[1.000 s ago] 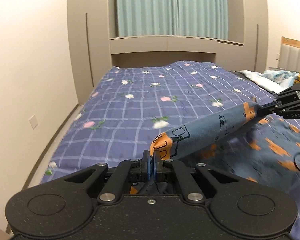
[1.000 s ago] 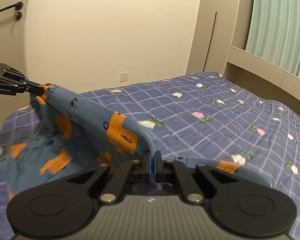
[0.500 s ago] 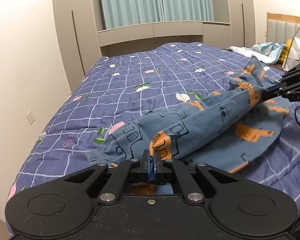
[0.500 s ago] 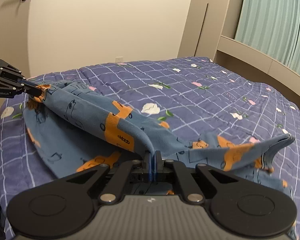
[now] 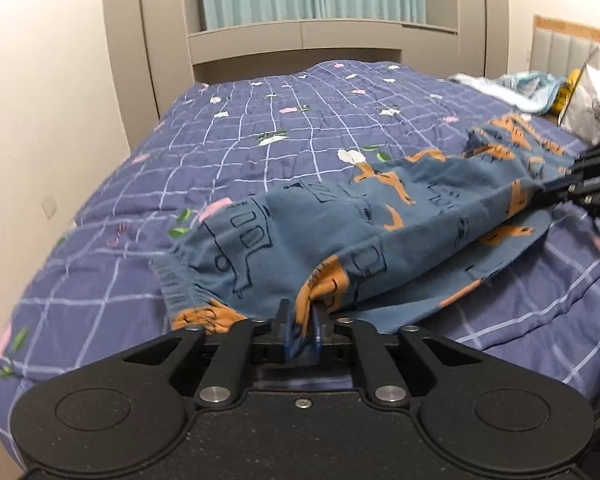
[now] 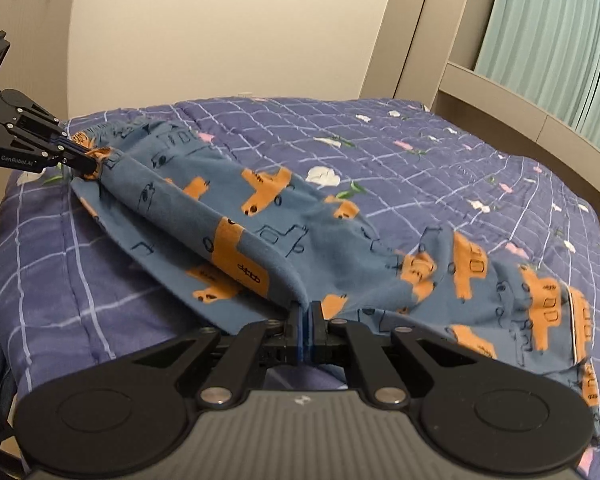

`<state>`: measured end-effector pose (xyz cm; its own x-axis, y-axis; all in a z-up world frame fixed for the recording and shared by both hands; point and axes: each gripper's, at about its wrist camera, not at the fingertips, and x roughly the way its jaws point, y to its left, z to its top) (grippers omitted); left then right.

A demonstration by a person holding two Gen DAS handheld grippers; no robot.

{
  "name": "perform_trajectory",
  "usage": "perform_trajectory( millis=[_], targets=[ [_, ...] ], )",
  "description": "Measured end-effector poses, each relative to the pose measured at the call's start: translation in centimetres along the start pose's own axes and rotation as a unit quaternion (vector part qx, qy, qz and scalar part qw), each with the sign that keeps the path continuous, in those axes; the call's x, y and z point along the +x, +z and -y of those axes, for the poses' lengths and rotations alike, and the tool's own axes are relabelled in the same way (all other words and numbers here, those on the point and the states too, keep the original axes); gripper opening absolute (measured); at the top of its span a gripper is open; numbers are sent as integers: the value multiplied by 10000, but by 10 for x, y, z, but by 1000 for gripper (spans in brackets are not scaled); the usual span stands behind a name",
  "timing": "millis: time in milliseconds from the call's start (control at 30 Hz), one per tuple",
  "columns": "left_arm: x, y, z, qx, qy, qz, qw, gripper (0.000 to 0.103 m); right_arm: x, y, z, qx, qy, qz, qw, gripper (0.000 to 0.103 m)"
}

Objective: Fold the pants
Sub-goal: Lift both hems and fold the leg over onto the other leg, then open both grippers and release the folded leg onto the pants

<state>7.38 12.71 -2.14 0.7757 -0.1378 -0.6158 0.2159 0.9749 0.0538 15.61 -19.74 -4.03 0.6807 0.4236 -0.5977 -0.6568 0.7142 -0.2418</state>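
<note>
Gripping pants [image 5: 380,232], both grippers low.

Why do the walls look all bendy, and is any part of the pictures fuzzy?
Left wrist view: the fisheye lens bows the wardrobe, the corners go dark, and the quilt looks smeared on the left. Right wrist view: the wall and window ledge curve too, the pants look fairly sharp, and soft room light makes only a faint shadow under the fold.
</note>
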Motion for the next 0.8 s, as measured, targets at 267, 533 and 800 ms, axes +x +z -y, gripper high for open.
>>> perform_trajectory(
  millis=[267,533,800],
  targets=[
    [-17,7,20,-393,-164,127,9990,80,-3,-5,-5,-107,-38,23,9999,8],
    [-1,39,61,-588,-591,394,9957,102,-30,-18,15,601,-90,265,9978,91],
    [52,72,122,-356,-1300,318,9904,102,-60,-48,73,1602,-503,275,9854,103]
  ],
)
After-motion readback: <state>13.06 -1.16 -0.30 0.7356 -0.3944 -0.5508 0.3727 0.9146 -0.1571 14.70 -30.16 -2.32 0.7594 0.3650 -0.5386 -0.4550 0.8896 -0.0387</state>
